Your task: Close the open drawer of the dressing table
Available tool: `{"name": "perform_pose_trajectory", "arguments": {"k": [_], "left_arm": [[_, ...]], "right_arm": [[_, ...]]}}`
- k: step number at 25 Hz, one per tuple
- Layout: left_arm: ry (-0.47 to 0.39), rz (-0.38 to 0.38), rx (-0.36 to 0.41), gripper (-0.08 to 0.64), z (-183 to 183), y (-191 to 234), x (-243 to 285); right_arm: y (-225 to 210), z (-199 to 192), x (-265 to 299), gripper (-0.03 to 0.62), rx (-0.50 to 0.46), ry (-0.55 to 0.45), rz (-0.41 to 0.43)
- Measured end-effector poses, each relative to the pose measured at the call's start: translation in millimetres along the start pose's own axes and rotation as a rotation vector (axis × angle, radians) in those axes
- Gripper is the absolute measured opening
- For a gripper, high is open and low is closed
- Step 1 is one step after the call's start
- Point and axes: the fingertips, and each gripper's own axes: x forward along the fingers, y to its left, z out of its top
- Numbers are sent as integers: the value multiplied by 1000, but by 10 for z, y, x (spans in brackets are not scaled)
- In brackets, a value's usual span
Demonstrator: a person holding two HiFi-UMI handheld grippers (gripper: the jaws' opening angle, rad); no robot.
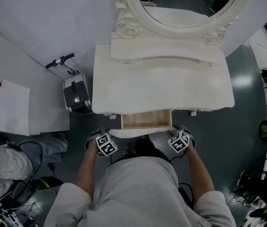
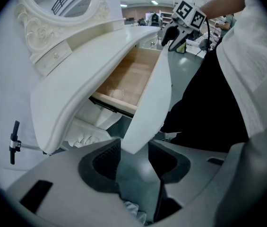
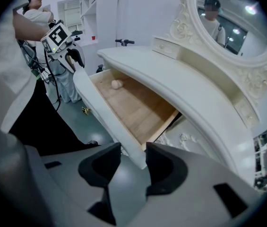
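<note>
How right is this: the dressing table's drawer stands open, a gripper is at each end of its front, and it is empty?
Not empty: the right gripper view shows a small pale round thing on the wooden bottom of the drawer. The rest holds: it stands open, with the left gripper and the right gripper at the ends of the drawer front.

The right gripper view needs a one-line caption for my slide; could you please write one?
Right gripper clamped on one end of the open drawer front, below the dressing table top.
</note>
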Motion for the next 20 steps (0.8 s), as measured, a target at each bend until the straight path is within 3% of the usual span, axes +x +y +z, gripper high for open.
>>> {"name": "perform_pose_trajectory", "arguments": {"k": [20], "left_arm": [[-3, 13, -29, 178, 89, 217, 41]], "right_arm": [[-190, 133, 72, 170, -11, -4, 15]]}}
